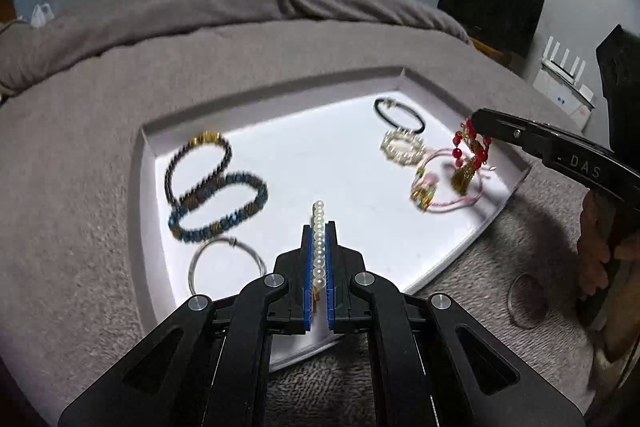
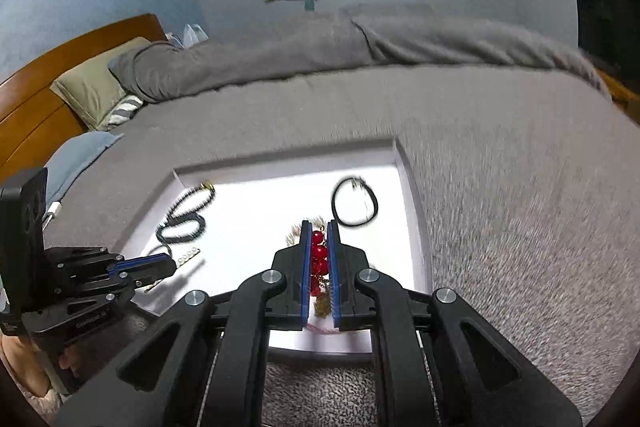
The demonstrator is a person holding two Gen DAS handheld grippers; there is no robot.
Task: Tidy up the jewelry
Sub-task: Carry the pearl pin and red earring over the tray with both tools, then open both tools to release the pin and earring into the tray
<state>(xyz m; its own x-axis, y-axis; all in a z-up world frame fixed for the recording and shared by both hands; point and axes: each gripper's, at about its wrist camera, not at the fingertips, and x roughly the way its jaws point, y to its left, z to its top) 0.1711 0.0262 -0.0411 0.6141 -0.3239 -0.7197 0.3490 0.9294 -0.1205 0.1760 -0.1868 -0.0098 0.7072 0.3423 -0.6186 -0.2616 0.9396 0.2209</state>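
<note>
A white tray (image 1: 304, 155) lies on a grey bed cover. My left gripper (image 1: 319, 227) is shut on a white pearl strand (image 1: 318, 235), held above the tray's near part. My right gripper (image 2: 319, 227) is shut on a red bead piece with gold tassel (image 2: 319, 255); in the left wrist view this piece (image 1: 468, 155) hangs over the tray's right side. In the tray lie a dark bead bracelet (image 1: 200, 163), a blue bead bracelet (image 1: 218, 207), a silver ring bangle (image 1: 228, 265), a black cord bracelet (image 1: 400, 115), a pearl ring bracelet (image 1: 402, 147) and a pink cord bracelet (image 1: 440, 183).
The grey bed cover (image 2: 500, 187) surrounds the tray. Pillows (image 2: 104, 91) and a wooden headboard (image 2: 48, 95) are at far left. A clear ring (image 1: 526, 301) lies on the cover right of the tray. A dark cabinet (image 1: 492, 11) stands beyond the bed.
</note>
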